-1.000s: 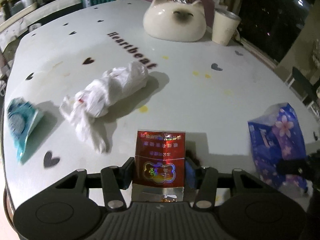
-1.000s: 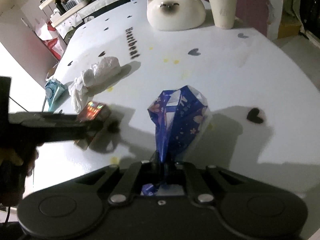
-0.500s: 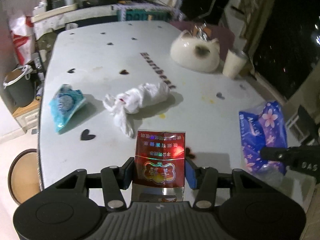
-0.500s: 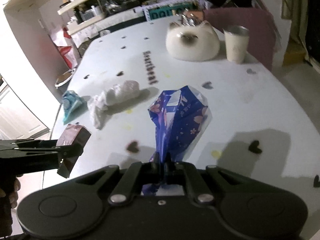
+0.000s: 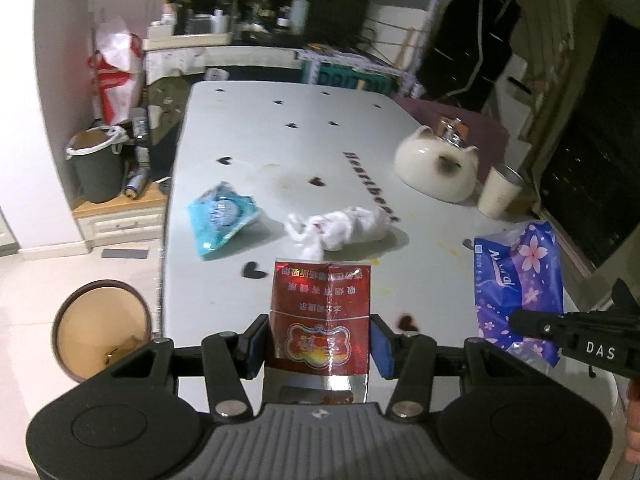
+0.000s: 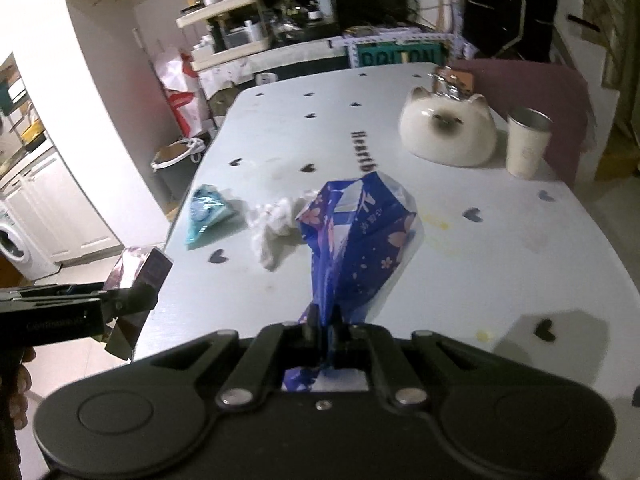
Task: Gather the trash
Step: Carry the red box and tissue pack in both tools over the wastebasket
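Trash is split between the 2 tools and the desk (image 5: 280,148). On the left tool (image 5: 319,340), the blue pads clamp the sides of a red cigarette pack (image 5: 320,312), which stands upright between them, lifted above the near edge of the desk. On the right tool (image 6: 322,326), the fingers are pinched tight on the tail of a blue flowered tissue wrapper (image 6: 360,240), which hangs crumpled in front of it, clear of the desk top. Lying on the desk are a crumpled white plastic bag (image 5: 340,228) and, just to its left, a teal packet (image 5: 220,216), the 2 close but apart. Farther back stand a white cat-shaped bowl (image 5: 436,168) and a pale cup (image 5: 500,192) beside it. On the floor to the left of the desk sits a round brown bin (image 5: 100,336), open at the top with some scraps inside, and a grey bucket (image 5: 96,168) stands farther back by the wall. In the right tool's view the pack shows at the left, held off the desk's edge over the floor.
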{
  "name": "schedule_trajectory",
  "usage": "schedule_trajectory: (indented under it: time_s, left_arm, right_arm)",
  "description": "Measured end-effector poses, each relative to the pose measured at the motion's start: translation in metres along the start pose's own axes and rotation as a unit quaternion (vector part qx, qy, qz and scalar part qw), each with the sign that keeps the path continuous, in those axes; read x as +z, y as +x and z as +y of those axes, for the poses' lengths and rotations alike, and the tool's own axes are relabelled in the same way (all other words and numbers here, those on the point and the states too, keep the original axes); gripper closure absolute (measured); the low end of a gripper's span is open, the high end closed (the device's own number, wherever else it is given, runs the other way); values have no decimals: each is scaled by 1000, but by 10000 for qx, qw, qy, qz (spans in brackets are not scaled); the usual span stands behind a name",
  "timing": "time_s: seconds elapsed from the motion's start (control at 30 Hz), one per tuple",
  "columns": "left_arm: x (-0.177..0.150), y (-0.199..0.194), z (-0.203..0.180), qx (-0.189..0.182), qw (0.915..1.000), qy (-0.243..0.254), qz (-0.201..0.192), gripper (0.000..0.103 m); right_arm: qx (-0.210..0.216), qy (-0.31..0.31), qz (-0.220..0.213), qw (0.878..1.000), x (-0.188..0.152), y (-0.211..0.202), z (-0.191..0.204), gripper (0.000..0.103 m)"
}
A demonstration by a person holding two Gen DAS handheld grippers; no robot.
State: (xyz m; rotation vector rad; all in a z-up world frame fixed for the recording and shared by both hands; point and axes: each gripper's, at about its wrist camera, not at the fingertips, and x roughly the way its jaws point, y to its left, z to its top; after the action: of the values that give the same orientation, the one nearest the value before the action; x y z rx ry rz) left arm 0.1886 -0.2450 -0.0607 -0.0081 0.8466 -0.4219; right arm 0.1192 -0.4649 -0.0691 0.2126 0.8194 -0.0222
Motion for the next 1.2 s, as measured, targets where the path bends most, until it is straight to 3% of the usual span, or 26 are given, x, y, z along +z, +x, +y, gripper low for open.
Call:
schedule_trajectory:
  time_s: [0.4,1.2]
  left_arm:
    - [-4,-29,71,281,9989,-330,-152,51]
    - [6,-48,277,583,9964,-610,26,51]
  right_arm:
    - [228,-263,38,9994,4,13,73,100]
    - [383,-409,469,9973,9,93,263,100]
